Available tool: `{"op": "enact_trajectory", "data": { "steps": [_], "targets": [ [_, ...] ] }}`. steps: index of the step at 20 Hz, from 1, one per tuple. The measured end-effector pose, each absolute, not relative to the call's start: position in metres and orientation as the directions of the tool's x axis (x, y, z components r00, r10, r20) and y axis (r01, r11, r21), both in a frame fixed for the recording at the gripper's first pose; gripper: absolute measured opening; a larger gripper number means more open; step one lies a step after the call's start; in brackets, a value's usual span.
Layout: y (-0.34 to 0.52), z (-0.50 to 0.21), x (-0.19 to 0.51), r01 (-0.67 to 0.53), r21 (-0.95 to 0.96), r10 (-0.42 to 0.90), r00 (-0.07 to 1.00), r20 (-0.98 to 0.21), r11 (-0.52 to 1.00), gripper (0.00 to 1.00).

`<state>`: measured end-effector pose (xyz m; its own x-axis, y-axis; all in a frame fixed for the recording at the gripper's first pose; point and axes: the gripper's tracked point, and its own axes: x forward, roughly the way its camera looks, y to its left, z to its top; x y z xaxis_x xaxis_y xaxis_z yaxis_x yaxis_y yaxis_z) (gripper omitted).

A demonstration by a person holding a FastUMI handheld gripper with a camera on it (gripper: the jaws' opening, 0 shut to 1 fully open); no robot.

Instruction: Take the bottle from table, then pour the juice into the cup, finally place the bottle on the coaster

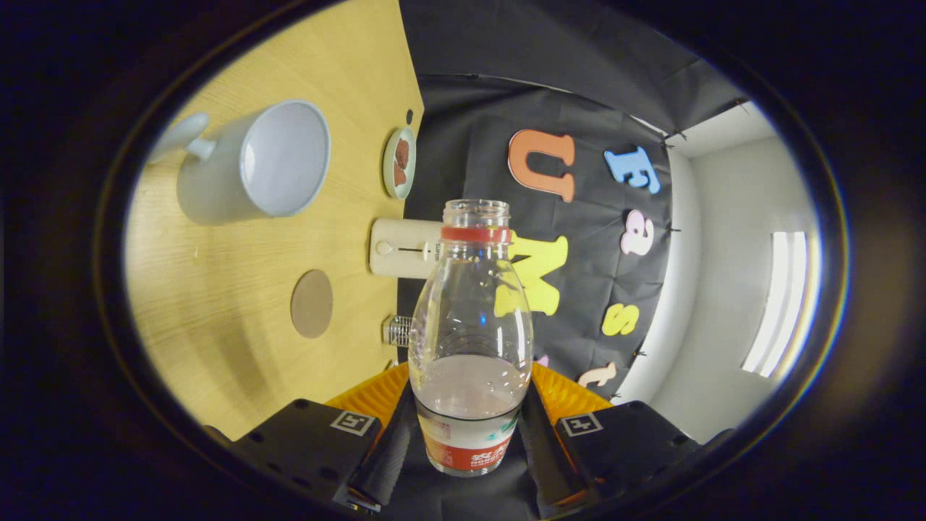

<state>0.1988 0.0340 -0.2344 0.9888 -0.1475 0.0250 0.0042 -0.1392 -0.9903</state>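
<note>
gripper view: fingers (469, 434) clamped on bottle (470, 340), neck pointing at 12 o'clock, cup (253, 163) lying toward 10 o'clock, mouth facing bottle.

Clear bottle (471, 318) between the hand-held gripper (466, 441) fingers, red neck ring, white-and-red label, pale pinkish juice. Light wood-grain counter (217, 318). Pale blue-grey cup (253, 163), white inside. Round brown coaster (312, 303). Pale green dish (399, 163), reddish-brown contents. Cream box (401, 248).

Bright overhead strip light (785, 300) (blown-out glare), soft shadows on table (217, 304), strong fisheye edge warping.
</note>
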Motion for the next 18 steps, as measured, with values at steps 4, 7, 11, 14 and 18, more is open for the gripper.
{"op": "enact_trajectory", "data": {
  "steps": [4, 7, 11, 14, 18],
  "targets": [
    [0.037, -0.228, 0.201, 0.017, -0.986, -0.143, 0.989, 0.041, -0.167, 0.78],
    [0.039, -0.227, 0.199, 0.022, -0.98, -0.145, 0.988, 0.052, -0.197, 0.78],
    [0.037, -0.226, 0.197, 0.023, -0.979, -0.151, 0.987, 0.055, -0.203, 0.78],
    [0.039, -0.222, 0.197, 0.033, -0.978, -0.151, 0.986, 0.065, -0.206, 0.78],
    [0.039, -0.219, 0.198, 0.039, -0.977, -0.153, 0.986, 0.072, -0.21, 0.78]
  ]
}}
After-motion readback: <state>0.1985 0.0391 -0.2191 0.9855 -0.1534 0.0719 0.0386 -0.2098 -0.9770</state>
